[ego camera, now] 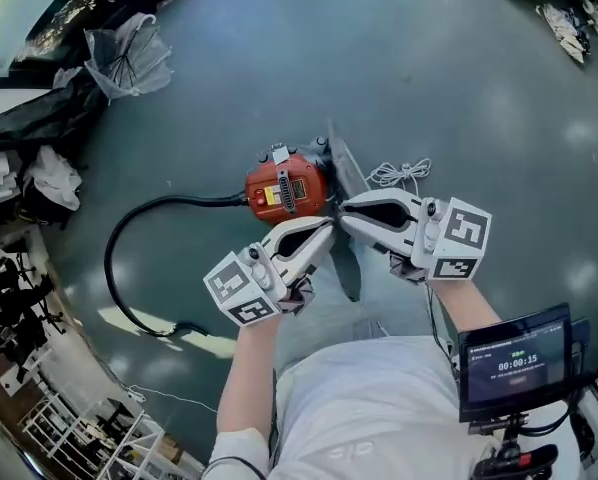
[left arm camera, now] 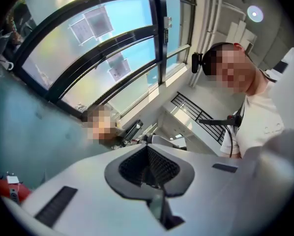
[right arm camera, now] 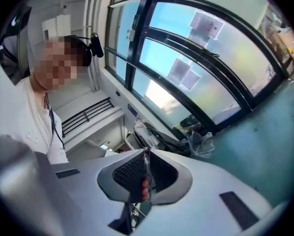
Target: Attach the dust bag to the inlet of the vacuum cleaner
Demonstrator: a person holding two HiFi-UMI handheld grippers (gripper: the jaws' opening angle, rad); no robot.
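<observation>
The red vacuum cleaner (ego camera: 287,190) lies on the grey-green floor, its black hose (ego camera: 119,268) curling off to the left. Above it hangs the dark grey dust bag (ego camera: 349,268), seen edge-on as a thin flat sheet. My left gripper (ego camera: 328,231) and my right gripper (ego camera: 344,214) meet tip to tip at it, both shut on it. The left gripper view shows that gripper (left arm camera: 148,154) closed, a thin dark strip of the bag (left arm camera: 159,208) between its pads. The right gripper (right arm camera: 146,156) is closed on the bag's thin edge (right arm camera: 145,178). Both point level, toward windows.
A coiled white cord (ego camera: 400,174) lies right of the vacuum. A clear plastic bag (ego camera: 129,58) and dark clutter (ego camera: 29,128) sit at the upper left, a white wire rack (ego camera: 79,428) at the lower left. A timer screen (ego camera: 515,360) hangs at my right side.
</observation>
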